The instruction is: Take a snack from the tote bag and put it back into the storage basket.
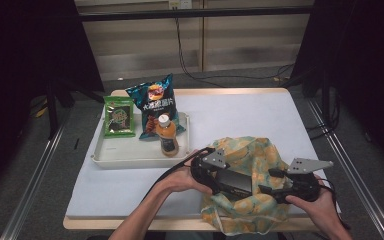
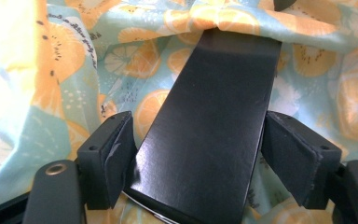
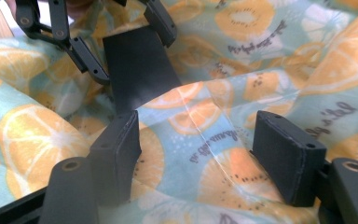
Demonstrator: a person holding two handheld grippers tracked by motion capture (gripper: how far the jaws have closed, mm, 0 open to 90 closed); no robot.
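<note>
The left hand-held gripper (image 1: 215, 172) has a flat black box (image 1: 236, 182) between its jaws and pushes it into the mouth of a cloth bag (image 1: 252, 150) with orange slices printed on it. The bag lies on the near right part of the surface (image 1: 240, 112), which a white cloth covers. I judge that the step in hand is packing the box into the bag, and it is about half done, because the far end of the box is already under the cloth.

The right hand-held gripper (image 1: 275, 190) stands at the bag's edge with its jaws apart, and a fold of cloth lies between them, not pinched. The next move probably calls for this gripper to close on the cloth and lift it, so that the mouth stays wide while the box slides deeper.

The left gripper view shows the box (image 2: 209, 135) close: both pads (image 2: 116, 158) sit at its long sides, seemingly clamped on it, although the pad on the right may have a thin gap. The right gripper view shows the box (image 3: 137, 70) from the other side, going under the bag (image 3: 270, 74). The high view adds the tray (image 1: 130, 159) at the left with a bottle (image 1: 167, 135), a chips bag (image 1: 155, 102) and a green packet (image 1: 119, 116), well apart from the work
</note>
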